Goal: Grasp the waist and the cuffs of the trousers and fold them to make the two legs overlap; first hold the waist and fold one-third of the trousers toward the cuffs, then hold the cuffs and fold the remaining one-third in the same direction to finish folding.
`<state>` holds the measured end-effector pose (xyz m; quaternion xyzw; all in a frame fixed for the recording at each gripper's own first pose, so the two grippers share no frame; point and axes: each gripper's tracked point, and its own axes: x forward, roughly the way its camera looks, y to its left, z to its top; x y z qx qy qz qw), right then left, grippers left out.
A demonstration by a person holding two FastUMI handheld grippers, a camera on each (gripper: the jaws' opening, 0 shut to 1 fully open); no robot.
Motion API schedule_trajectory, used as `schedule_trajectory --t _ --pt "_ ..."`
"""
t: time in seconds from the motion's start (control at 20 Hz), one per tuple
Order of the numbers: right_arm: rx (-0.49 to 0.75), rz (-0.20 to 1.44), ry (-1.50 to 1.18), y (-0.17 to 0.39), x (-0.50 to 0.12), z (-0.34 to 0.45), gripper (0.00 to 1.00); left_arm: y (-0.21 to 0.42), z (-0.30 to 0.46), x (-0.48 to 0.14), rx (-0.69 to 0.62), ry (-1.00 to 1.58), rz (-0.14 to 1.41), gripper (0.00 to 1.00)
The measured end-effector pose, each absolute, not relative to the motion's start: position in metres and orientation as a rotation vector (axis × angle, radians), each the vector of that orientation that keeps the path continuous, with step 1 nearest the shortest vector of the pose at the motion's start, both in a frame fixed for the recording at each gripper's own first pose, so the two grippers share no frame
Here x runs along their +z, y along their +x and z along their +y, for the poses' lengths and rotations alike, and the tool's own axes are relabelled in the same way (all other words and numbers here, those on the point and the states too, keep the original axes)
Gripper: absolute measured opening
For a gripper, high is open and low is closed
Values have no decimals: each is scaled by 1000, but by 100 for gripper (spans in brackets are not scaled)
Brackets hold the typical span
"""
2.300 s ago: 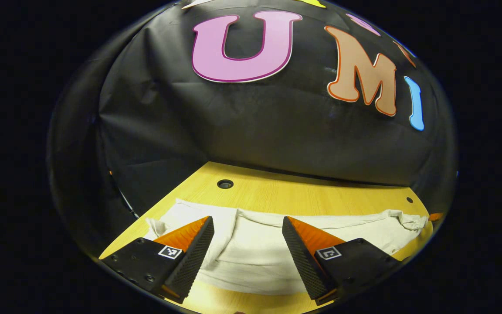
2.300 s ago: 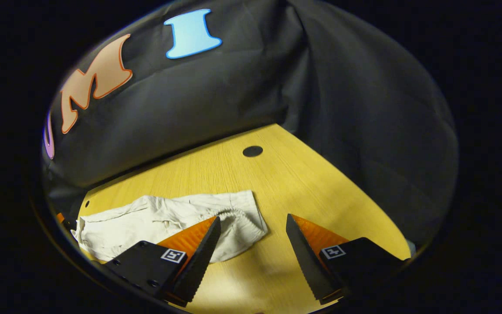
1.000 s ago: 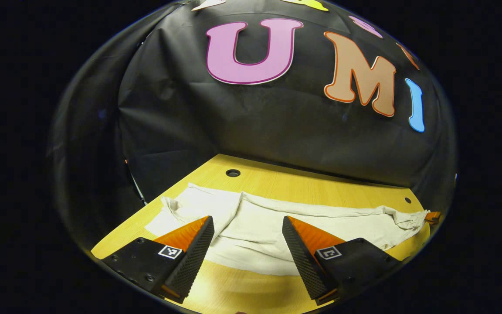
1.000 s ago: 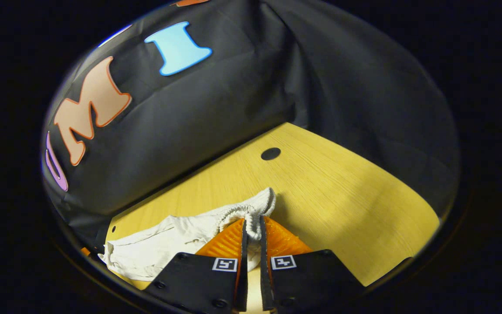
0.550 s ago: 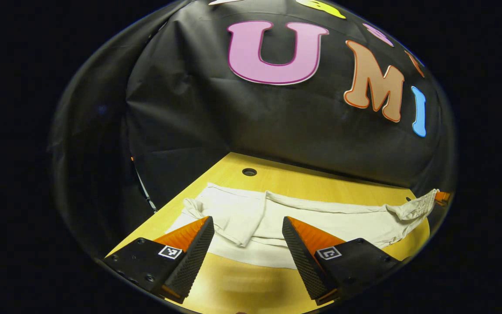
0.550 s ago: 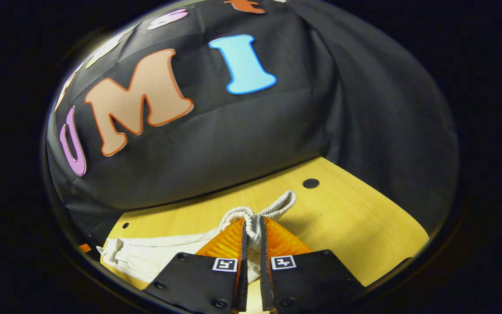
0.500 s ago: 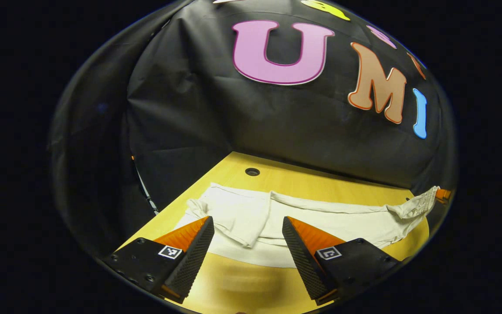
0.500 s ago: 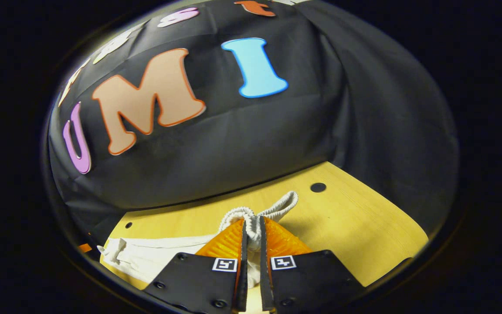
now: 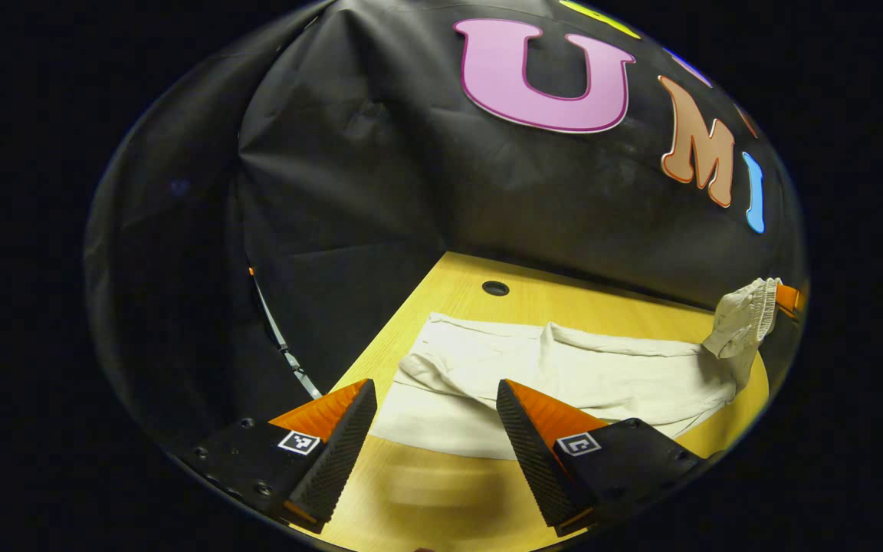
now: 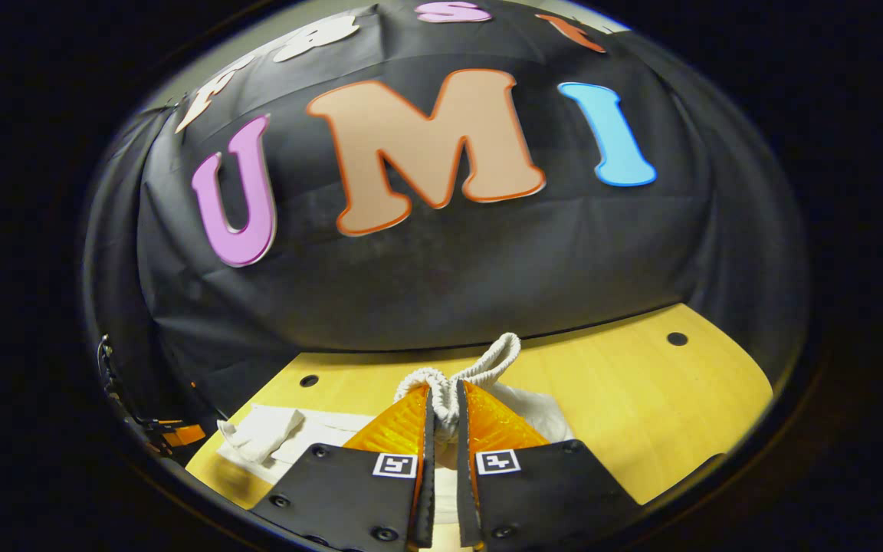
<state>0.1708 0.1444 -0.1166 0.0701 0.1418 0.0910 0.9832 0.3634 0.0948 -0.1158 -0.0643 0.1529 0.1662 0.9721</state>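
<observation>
Trousers [image 9: 564,376] lay stretched along the wooden table [image 9: 441,498], legs not yet overlapped. Waist [image 10: 453,383] was lifted clear of the table, bunched and clamped in the right gripper [image 10: 442,414]. Cuffs [image 9: 430,364] rested on the table just beyond the left gripper [image 9: 434,429], which hung spread and empty.

Risk: only the elastic edge was pinched, so it might slip free. With cuffs unheld, the cloth could drag and wrinkle during the fold.

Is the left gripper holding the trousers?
No, the left gripper is open above the trousers, its fingers apart and gripping nothing.
</observation>
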Motion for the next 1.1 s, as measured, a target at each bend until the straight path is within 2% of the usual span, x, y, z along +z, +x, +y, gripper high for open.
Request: schedule_trajectory --t 0.2,0.3,0.35,0.4,0.6,0.7,0.75,0.9,0.95,1.0,1.05,1.1 --pt "265 365 67 157 -168 199 14 359 91 -118 327 -174 332 96" --pt "289 412 41 152 -192 214 23 358 93 -120 320 -191 340 96" --pt "312 432 41 149 -202 224 19 358 93 -119 315 -198 342 96" --pt "325 446 45 144 -208 235 43 357 95 -120 311 -201 340 96" --pt "312 474 11 140 -223 240 98 357 98 -112 291 -197 322 95" --pt "296 483 -9 139 -227 236 97 353 101 -109 285 -203 308 95" --pt "290 486 -21 138 -229 233 92 349 102 -109 285 -204 303 95" --pt "267 501 -47 134 -235 224 92 345 103 -107 282 -217 304 95" --pt "259 505 -55 133 -235 220 97 344 104 -108 285 -217 319 95" --pt "251 508 -61 132 -238 217 96 348 104 -113 290 -215 338 95" --pt "244 510 -64 132 -238 215 92 351 103 -118 292 -214 362 95" --pt "239 511 -63 132 -238 214 96 358 102 -122 291 -214 385 95"
